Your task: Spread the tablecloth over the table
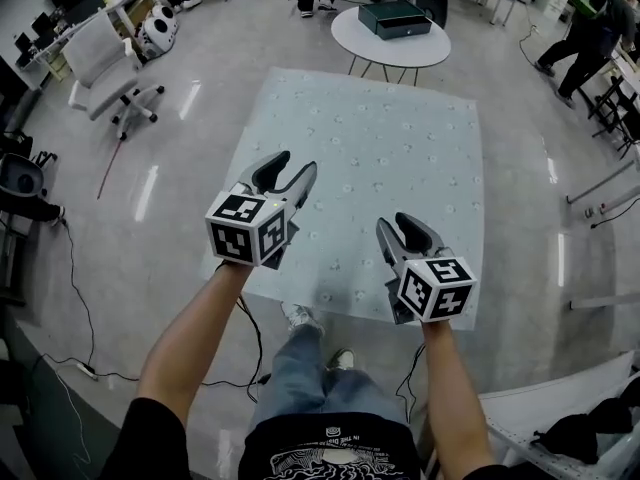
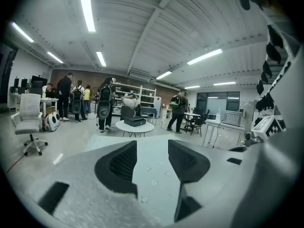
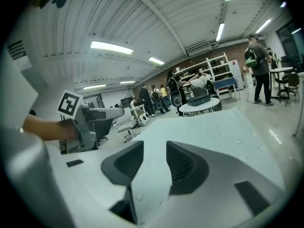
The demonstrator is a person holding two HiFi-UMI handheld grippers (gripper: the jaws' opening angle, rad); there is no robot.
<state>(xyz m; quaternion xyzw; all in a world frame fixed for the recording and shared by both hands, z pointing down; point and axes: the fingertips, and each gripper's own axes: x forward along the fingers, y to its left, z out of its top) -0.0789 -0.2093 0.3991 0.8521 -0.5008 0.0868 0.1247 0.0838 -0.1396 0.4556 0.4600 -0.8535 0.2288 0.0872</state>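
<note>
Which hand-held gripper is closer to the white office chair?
Left. The left hand-held gripper is over the side of the tablecloth toward the white office chair; the right hand-held gripper is over the far side.

The tablecloth lies before you with your left gripper and right gripper over its near edge — beyond it stands a round table bearing what seems a box, a chair far left.
</note>
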